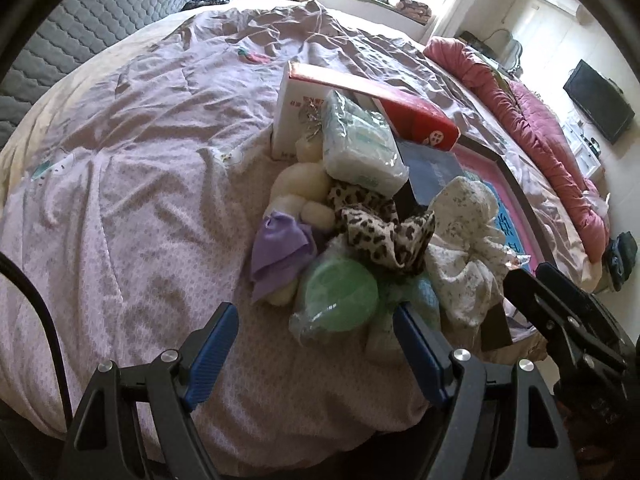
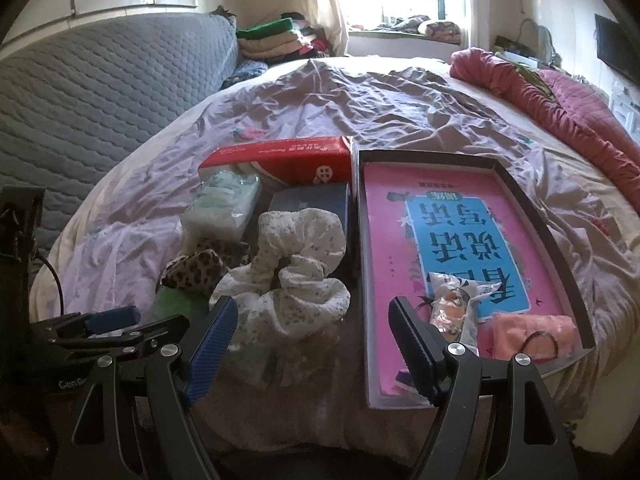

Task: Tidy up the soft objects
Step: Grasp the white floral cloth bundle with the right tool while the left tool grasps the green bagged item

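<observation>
gaping wide with nothing between its blue pads, the left gripper [image 1: 316,328] hangs over the near edge of a heap of soft things on the lilac bedspread [image 1: 120,208]; just past its fingertips lie a green round thing in clear wrap [image 1: 340,290] and a purple cloth [image 1: 276,254], then a leopard-print scrunchie [image 1: 384,232] and a cream plush toy [image 1: 300,188]. the right gripper [image 2: 314,316] is spread just as wide and empty, above a white floral scrunchie [image 2: 296,272], beside a shallow box lid [image 2: 576,264] holding a pink book [image 2: 388,240], a small clear packet [image 2: 456,312] and a pink cloth [image 2: 532,332]. farther back sit a wrapped tissue pack [image 2: 224,204], a red and white carton [image 2: 280,158], then a rolled pink quilt [image 2: 560,92] at the bed's far side
</observation>
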Tool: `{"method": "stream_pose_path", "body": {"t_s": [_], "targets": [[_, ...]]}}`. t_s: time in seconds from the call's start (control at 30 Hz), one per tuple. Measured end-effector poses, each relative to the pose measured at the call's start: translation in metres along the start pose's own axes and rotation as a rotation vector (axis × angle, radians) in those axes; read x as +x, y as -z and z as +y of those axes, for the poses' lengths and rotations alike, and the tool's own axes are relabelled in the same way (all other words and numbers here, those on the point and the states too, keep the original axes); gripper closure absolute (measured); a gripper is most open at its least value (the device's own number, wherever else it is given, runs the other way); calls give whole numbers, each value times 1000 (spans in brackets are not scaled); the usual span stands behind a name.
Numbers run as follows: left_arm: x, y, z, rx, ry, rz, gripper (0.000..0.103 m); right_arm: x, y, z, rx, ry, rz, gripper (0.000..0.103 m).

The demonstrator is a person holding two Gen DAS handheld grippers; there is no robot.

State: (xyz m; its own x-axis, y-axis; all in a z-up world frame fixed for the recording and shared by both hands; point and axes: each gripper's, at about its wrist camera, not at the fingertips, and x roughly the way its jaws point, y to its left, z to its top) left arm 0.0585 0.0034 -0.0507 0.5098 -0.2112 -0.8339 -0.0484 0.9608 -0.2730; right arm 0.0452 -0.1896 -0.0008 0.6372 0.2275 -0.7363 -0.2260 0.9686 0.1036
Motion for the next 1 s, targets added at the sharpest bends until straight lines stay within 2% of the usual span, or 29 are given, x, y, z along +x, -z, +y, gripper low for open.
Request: {"method": "stream_pose_path", "body": {"t_s": [0.17,0.43,0.77,0.83,0.87,0.9,1.0], "targets": [[3,-1,-2,7,-9,-17,24,11,-5,-3,36,1,6,24],[7,-3,-7,24,-14,-21,24,30,-14,5,17,8,15,24],[17,-9,6,-3,-6,-1,24,55,-19,6,18,7,49,24],[18,-10,7,-6,-1,0,24,58,-19,6,18,0,53,32],[19,-11,7,-6,0,-1,24,59,-19,6,16,4,59,44],[20,-12,7,-5,0,-1,24,60,-18,6,11,7,64,50],[21,-12,7,3,-5,-2,26,58,-16,7,-8,15,64,60]]}}
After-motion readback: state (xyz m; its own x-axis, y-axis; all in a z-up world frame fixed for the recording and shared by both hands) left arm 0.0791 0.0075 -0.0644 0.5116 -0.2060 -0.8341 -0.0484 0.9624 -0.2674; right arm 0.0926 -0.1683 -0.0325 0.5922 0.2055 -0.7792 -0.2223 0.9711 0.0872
